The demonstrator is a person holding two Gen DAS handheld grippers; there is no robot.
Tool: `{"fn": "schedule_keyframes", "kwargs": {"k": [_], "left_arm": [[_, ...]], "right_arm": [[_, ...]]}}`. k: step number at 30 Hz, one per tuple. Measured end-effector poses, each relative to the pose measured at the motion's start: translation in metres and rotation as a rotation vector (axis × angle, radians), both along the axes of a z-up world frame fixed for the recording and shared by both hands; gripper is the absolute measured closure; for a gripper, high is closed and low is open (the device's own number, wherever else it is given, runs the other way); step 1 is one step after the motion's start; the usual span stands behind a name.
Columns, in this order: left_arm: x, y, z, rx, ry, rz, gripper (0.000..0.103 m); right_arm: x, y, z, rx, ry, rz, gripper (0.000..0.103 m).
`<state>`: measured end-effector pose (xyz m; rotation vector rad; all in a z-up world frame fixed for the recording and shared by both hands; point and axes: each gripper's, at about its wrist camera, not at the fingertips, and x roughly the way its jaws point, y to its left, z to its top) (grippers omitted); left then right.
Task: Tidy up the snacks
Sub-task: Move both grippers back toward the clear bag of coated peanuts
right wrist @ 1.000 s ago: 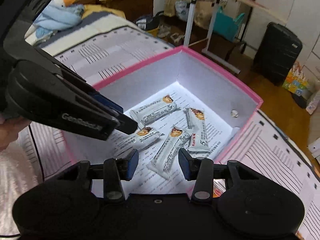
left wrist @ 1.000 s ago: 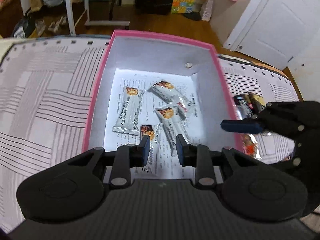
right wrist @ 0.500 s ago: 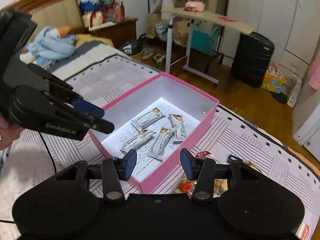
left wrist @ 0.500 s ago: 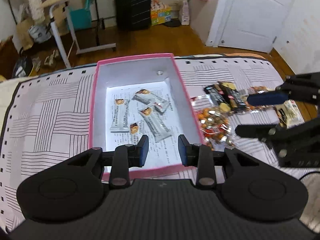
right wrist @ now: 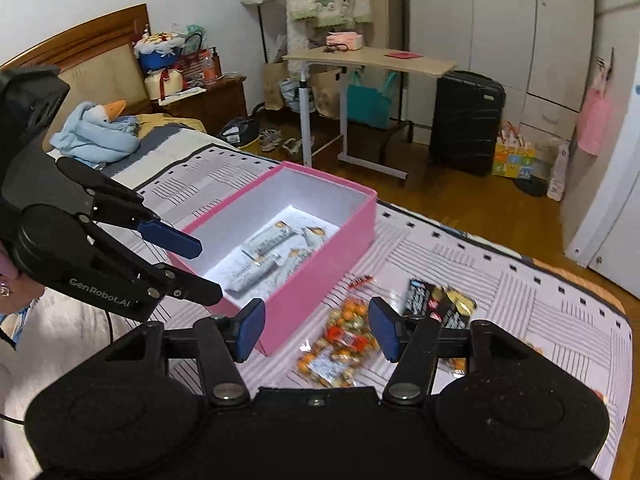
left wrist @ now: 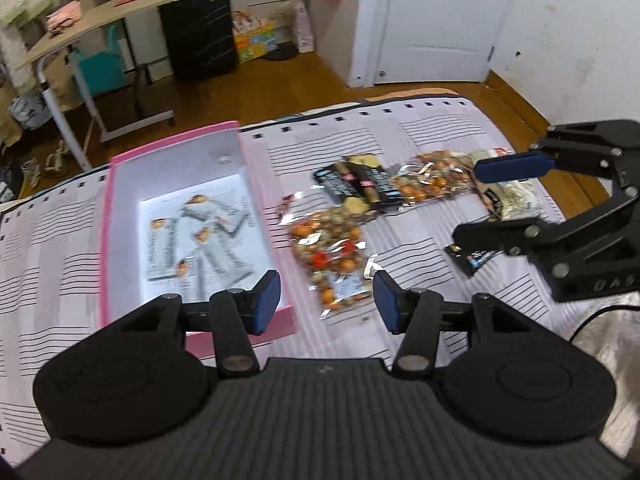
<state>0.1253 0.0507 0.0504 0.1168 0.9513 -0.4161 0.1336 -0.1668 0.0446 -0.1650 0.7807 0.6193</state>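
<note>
A pink box (left wrist: 107,240) (right wrist: 320,280) lies on the bed and holds several white snack bars (left wrist: 208,240) (right wrist: 268,248). Right of it lie a clear bag of orange snacks (left wrist: 332,256) (right wrist: 340,344), black packets (left wrist: 360,180) (right wrist: 436,304), a second orange bag (left wrist: 432,176) and a white packet (left wrist: 512,196). My left gripper (left wrist: 326,300) (right wrist: 196,268) is open and empty above the near orange bag. My right gripper (right wrist: 316,330) (left wrist: 476,204) is open and empty, over the packets at the right.
A striped bedspread (left wrist: 400,128) covers the bed. Beyond the bed's edge are a wooden floor (right wrist: 460,200), a rolling desk (right wrist: 368,60), a black suitcase (right wrist: 466,120) and a white door (left wrist: 440,20). A blue plush (right wrist: 100,132) lies at the headboard.
Both grippers have pulled back and up from inside the box and swung to the right over the loose snacks. Both have opened wider. The snack bars stay in the box.
</note>
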Motion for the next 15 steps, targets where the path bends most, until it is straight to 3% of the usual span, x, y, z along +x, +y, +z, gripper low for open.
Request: {"fn": "schedule_keyframes", "kwargs": {"k": [3,6,10,15], "left_arm": [[0.003,-0.017,-0.009,-0.015,0.012,-0.011,0.047],[0.010,-0.031,-0.024,0.000,0.043,0.005,0.039],[0.018,-0.043,-0.042,0.042,0.043,0.030,0.036],[0.023,-0.052,-0.057,0.071,0.041,0.027,0.029]], "right_arm": [[-0.001,-0.011,-0.013,0.000,-0.010,0.002,0.039],[-0.006,-0.018,-0.026,0.005,-0.065,0.044,0.026],[-0.010,-0.012,-0.048,-0.070,-0.110,0.093,0.025],[-0.001,-0.009,-0.078,-0.073,-0.060,0.107,0.024]]}}
